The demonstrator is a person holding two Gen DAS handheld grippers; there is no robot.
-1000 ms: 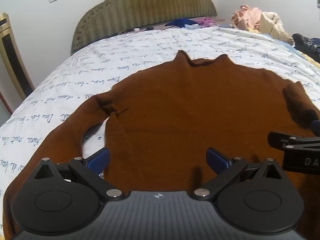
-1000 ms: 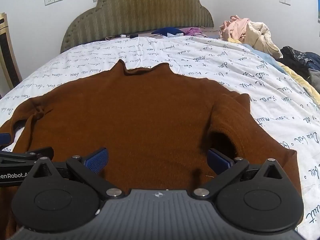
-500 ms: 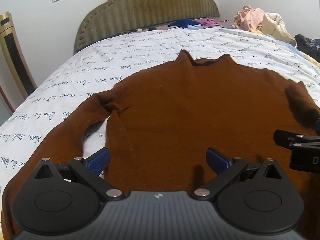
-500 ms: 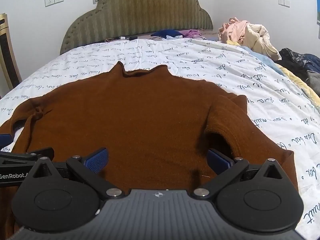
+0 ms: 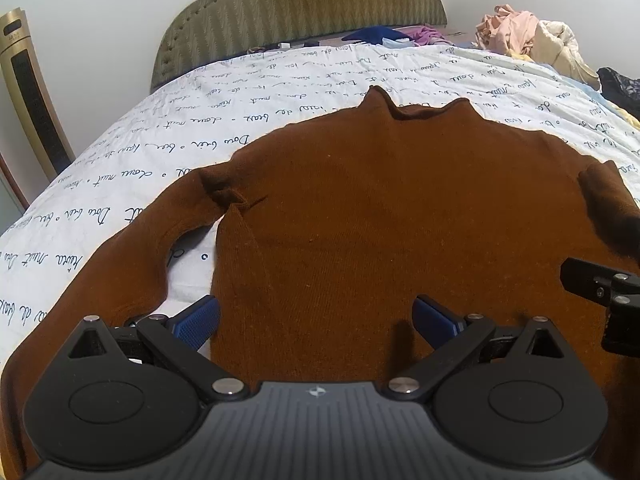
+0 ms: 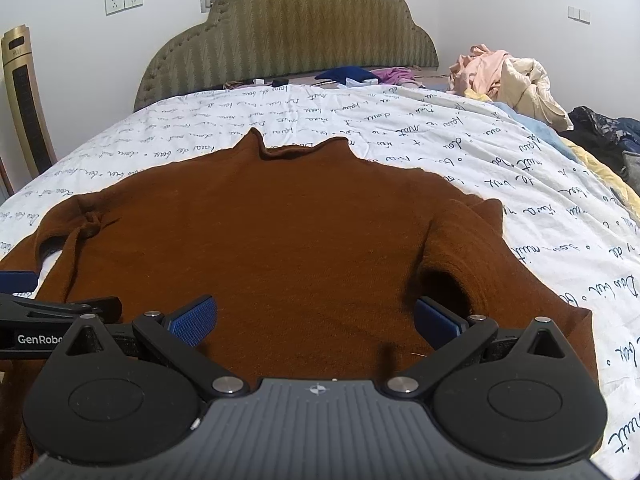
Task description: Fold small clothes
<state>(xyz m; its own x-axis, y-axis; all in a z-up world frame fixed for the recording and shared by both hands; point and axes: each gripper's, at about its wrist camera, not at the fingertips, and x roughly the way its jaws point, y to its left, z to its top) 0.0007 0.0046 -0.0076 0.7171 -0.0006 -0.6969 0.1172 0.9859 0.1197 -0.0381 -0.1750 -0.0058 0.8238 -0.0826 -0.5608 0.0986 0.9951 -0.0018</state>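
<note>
Brown sweater (image 5: 392, 216) lies flat mid-frame; both wide-open grippers (image 5: 316, 320) (image 6: 316, 320) should pinch its sleeves evenly.

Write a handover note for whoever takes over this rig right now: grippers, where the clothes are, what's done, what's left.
Left gripper: open, empty, over the brown sweater's hem near its left edge.
Right gripper: open, empty, over the hem near the right sleeve.
Sweater lies flat on the printed bedsheet, collar toward the headboard, sleeves beside the body.
Done: spread out. Left: every fold; nothing gripped.
Other clothes pile waits at the far right.
</note>
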